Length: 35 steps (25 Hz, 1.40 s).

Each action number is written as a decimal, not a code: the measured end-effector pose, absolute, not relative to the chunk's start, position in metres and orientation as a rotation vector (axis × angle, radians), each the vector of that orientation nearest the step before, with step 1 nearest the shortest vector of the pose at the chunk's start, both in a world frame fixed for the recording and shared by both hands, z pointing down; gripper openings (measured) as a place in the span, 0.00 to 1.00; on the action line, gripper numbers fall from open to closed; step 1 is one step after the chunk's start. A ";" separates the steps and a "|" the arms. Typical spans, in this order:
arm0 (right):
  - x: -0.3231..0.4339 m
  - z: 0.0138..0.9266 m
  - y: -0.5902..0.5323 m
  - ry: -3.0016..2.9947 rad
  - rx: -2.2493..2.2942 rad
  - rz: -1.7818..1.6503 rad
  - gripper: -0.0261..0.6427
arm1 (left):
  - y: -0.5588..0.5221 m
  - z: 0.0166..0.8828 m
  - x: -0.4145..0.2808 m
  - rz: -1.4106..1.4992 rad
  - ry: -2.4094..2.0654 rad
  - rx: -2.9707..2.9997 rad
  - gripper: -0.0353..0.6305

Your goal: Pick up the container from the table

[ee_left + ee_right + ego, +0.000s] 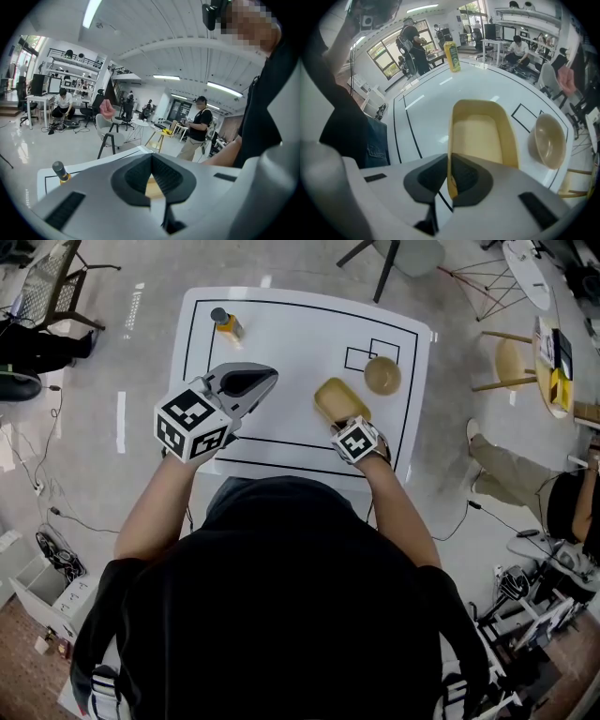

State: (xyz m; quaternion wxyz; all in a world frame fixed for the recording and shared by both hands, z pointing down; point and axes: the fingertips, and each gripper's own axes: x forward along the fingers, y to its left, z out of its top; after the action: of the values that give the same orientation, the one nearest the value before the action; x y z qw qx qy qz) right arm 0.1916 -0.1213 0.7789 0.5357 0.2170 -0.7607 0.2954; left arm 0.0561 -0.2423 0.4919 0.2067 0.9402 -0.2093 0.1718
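The container [338, 397], a shallow yellow oblong tray, is seen resting on the white bench [281, 352] at the right of centre in the head view, inside the black border line. Its near short end is clamped by the right tongs [449, 179]. In the right gripper view the dark pads are seen pressed together on the thin yellow wall, one pad inside the rim and one outside. From that grip the long axis of the container is laid straight away from the right tongs, up the frame, so the whole length is carried beyond the pads. A lift from here is judged to put the weight well ahead of the grip, and some droop of the far end may be expected.

The left tongs [260, 380] are held above the bench at the left of centre in the head view, well apart from the container. Their jaws are seen together with nothing between them. The right hand is therefore the nearer one, and the container is not yet seen raised clear of the bench.

A tan bowl [382, 375] is placed just beside the far end of the container. A capped bottle [226, 323] is stood at the upper left.
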 end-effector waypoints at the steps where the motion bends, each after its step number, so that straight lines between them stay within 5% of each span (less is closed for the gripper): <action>1: 0.191 0.778 -0.121 -1.814 0.520 0.703 0.07 | -0.242 0.491 0.056 0.480 -0.582 2.621 0.06; 35: 0.188 0.730 -0.107 -1.796 0.600 0.651 0.06 | -0.220 0.447 0.017 0.433 -0.636 2.696 0.06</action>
State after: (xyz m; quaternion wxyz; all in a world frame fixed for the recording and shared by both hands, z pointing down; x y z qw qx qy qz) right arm 0.1882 -0.1073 0.7297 0.5392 0.2522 -0.7555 0.2737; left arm 0.0175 -0.2203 0.4472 0.1683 0.9479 -0.2237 0.1522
